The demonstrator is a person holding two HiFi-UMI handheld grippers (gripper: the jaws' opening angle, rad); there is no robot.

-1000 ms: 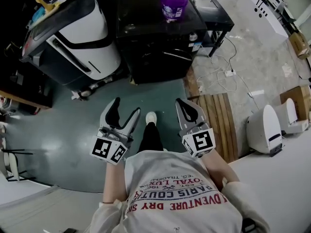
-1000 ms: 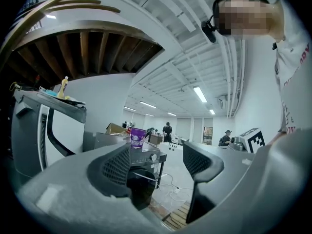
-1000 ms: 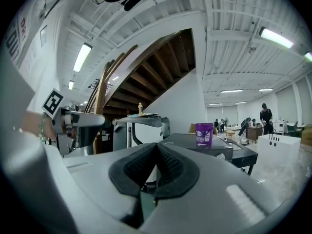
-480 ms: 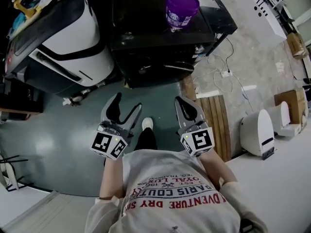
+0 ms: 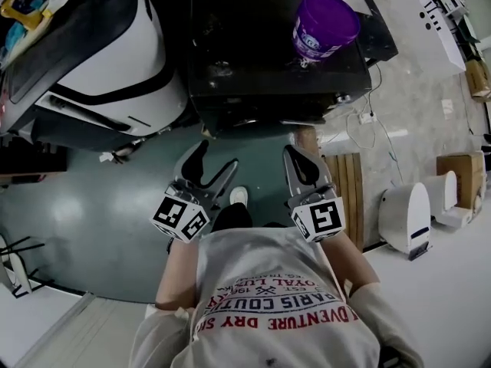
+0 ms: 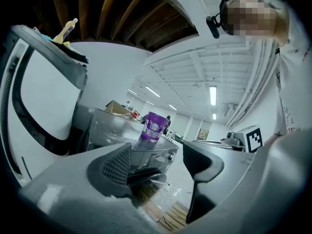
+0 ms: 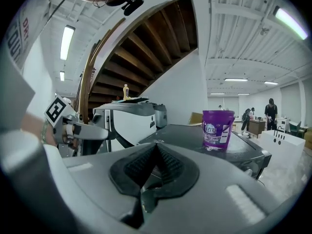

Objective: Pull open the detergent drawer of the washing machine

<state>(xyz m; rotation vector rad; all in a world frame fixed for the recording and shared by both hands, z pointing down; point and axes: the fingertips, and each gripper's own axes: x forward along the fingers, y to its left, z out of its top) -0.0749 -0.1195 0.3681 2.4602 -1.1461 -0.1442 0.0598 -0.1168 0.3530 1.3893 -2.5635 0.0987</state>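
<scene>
The black washing machine (image 5: 261, 60) stands ahead of me, with a purple tub (image 5: 324, 27) on its lid. Its front control strip (image 5: 268, 118) faces me; I cannot pick out the detergent drawer on it. My left gripper (image 5: 215, 159) is held level a short way in front of the machine's left half, open and empty. In the left gripper view the washing machine (image 6: 124, 133) and the purple tub (image 6: 155, 126) show between the fingers (image 6: 114, 167). My right gripper (image 5: 298, 156) is shut and empty, short of the machine's right front; its pads (image 7: 156, 160) meet.
A white-and-black appliance (image 5: 107, 60) stands left of the machine with a yellow bottle (image 5: 19, 10) on top. A wooden pallet (image 5: 347, 194), floor cables (image 5: 368, 117) and a white device (image 5: 403, 217) lie to the right. My foot (image 5: 239, 196) is between the grippers.
I have stepped toward the washing machine and both grippers have come nearer its front. The left jaws stay open and the right jaws stay shut.
</scene>
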